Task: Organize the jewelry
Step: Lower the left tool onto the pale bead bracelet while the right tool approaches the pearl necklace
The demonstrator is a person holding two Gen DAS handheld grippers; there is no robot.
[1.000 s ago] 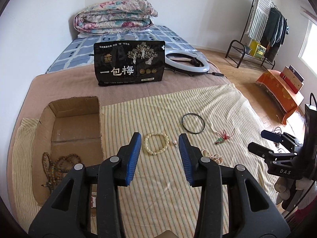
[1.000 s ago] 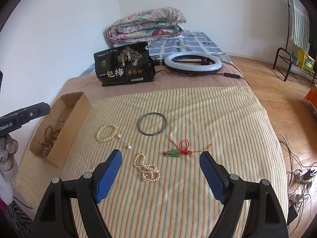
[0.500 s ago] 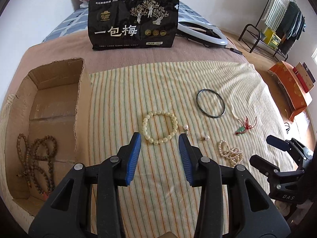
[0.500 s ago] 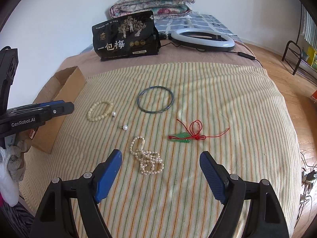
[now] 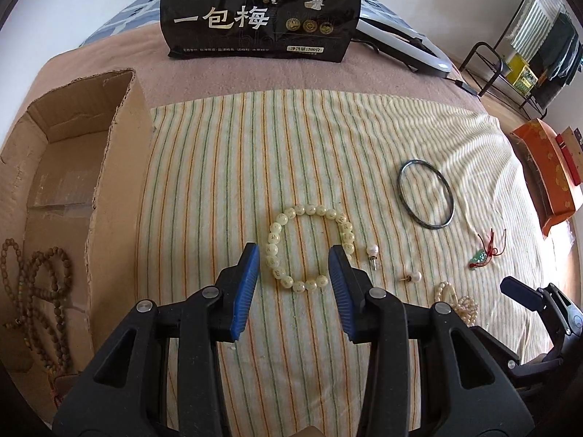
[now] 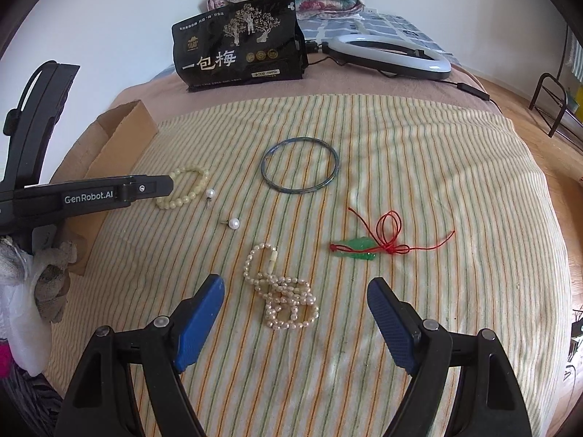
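Left hand-held gripper (image 5: 293, 276), jaws partly open and holding nothing, hides part of the near arc of the pale bead bracelet (image 5: 309, 247), which lies on the striped cloth (image 5: 226, 182) between and just beyond its tips; whether the pads touch it cannot be told. Only the left wrist view shows the brown bead strand (image 5: 40, 291) inside the cardboard box (image 5: 109, 167) to its left. Right hand-held gripper (image 6: 295, 318), jaws wide and empty, has the pearl strand (image 6: 282, 296) between its fingers, untouched, with the green pendant (image 6: 355, 247) on a red cord and dark bangle (image 6: 300, 164) farther out.

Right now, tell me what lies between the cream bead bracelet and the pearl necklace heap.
Two pearl stud earrings on the striped cloth, between the cream bead bracelet and the pearl necklace heap; clearest in the right wrist view.
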